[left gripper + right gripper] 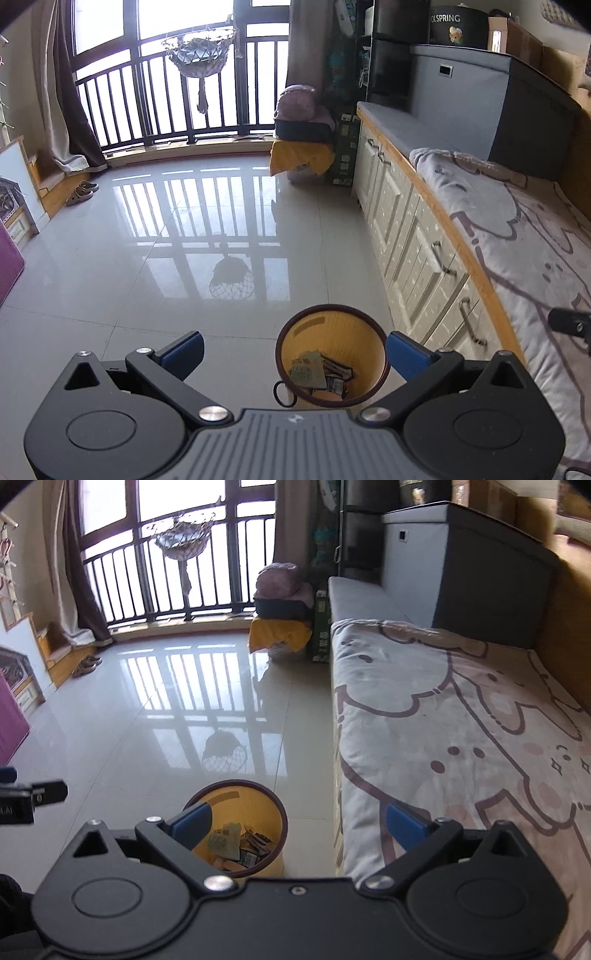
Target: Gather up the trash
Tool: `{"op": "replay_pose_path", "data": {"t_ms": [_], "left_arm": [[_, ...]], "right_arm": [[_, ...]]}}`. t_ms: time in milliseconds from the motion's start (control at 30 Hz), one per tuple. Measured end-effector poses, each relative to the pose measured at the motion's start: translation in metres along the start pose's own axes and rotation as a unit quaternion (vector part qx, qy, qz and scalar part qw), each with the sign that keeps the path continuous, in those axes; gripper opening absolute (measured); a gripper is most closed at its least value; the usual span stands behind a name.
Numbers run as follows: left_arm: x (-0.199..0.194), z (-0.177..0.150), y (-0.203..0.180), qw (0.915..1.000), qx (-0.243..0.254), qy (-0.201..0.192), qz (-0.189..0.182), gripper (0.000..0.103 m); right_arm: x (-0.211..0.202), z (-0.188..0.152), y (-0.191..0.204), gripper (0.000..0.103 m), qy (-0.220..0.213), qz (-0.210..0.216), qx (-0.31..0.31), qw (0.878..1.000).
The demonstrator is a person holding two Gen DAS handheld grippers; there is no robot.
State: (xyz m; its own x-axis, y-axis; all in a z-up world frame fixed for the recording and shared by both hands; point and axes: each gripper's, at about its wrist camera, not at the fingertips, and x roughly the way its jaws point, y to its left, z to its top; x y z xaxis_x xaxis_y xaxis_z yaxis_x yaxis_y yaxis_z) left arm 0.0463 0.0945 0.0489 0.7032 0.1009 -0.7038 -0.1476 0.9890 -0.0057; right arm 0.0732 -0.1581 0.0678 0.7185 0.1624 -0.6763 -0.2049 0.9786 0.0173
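A round yellow waste bin (pixel 332 328) with a dark rim stands on the tiled floor beside the bed's drawers. Several flat wrappers and packets (pixel 321 373) lie in its bottom. My left gripper (pixel 295 350) hangs above the bin, open, with nothing between its blue pads (pixel 404 352). In the right wrist view the same bin (pixel 236 797) sits below my right gripper (pixel 299 825), which is also open and holds nothing. Its left blue pad (pixel 192 821) overlaps the bin's rim, and its right pad is over the bed edge. The wrappers (pixel 236 843) show inside.
A bed with a cartoon blanket (pixel 461 720) runs along the right, with white drawers (pixel 413 236) beneath. A yellow-draped box (pixel 301 157) with bags stands near the balcony railing (pixel 166 107). Shoes (pixel 82 192) lie at far left. Glossy floor (pixel 166 240) spreads ahead.
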Motion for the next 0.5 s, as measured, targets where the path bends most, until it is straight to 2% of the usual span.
{"op": "replay_pose_path", "data": {"t_ms": [267,500], "left_arm": [[-0.003,-0.024,0.003,0.9998,0.003,-0.016,0.009,0.103],[-0.006,-0.035,-0.001,0.9994,0.009,-0.033,0.001,0.103]], "right_arm": [[-0.010,-0.025,0.003,0.103,-0.027,-0.010,0.007,1.000],[-0.013,-0.044,0.002,0.103,-0.034,-0.016,0.018,0.999]]}}
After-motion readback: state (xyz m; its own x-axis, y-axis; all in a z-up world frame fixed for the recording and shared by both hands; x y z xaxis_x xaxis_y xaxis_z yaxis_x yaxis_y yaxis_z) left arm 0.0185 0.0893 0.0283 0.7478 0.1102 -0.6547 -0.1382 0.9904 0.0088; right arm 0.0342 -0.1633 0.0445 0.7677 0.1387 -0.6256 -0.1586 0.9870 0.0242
